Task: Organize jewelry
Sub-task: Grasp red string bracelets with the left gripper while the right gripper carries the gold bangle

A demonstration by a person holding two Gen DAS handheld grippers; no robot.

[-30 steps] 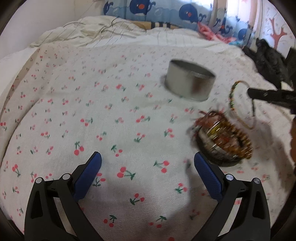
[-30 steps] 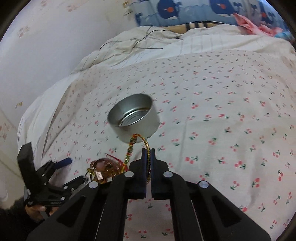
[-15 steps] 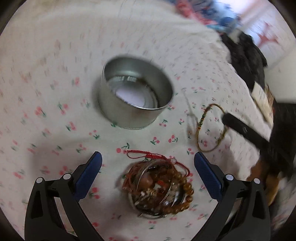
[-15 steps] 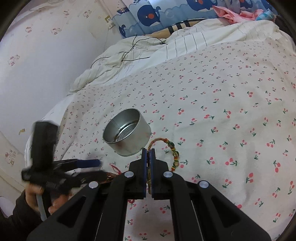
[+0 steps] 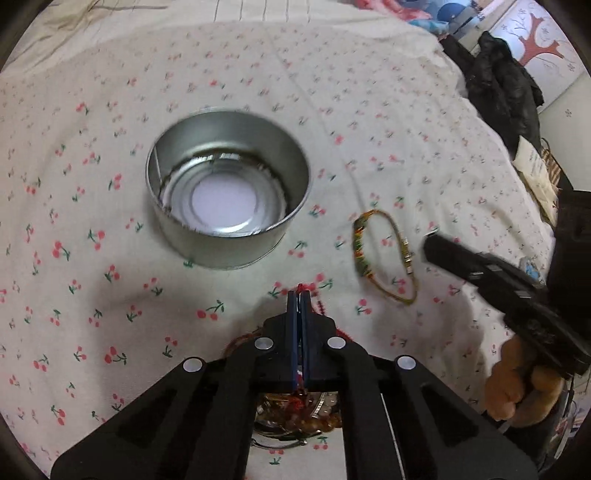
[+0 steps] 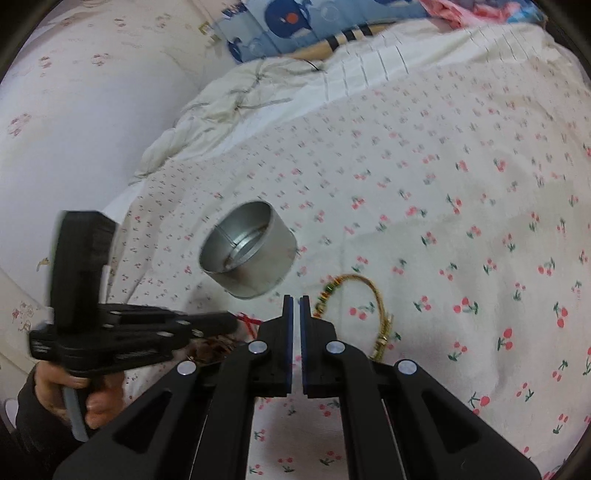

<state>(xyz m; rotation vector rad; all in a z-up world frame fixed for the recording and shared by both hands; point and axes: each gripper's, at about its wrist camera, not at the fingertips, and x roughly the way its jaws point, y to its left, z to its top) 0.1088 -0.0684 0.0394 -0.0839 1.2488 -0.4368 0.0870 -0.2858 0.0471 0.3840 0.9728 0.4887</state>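
An empty round metal tin (image 5: 229, 251) (image 6: 266, 273) stands on the cherry-print sheet. In front of it lies a heap of beaded bracelets (image 5: 295, 413), mostly hidden under my left gripper (image 5: 299, 293) (image 6: 231, 325). That gripper is shut over the heap, and a red cord bracelet (image 5: 318, 306) (image 6: 248, 321) shows at its tips and between its pads. A gold cord bracelet with green and orange beads (image 5: 360, 247) (image 6: 327, 293) lies flat on the sheet to the right of the tin. My right gripper (image 6: 296, 298) (image 5: 426, 243) is shut just beside it, with nothing visible between its pads.
A rumpled white duvet (image 6: 240, 103) and a whale-print pillow (image 6: 295, 22) lie at the far end of the bed. Black clothing (image 5: 506, 92) and a paper bag (image 5: 535, 173) sit at the right edge. A person's hands (image 5: 517, 380) (image 6: 92, 398) hold the grippers.
My left gripper swung over the jewellery heap and closed from wide open, catching the red cord. The gold bracelet left my right gripper's pads and now lies on the sheet.
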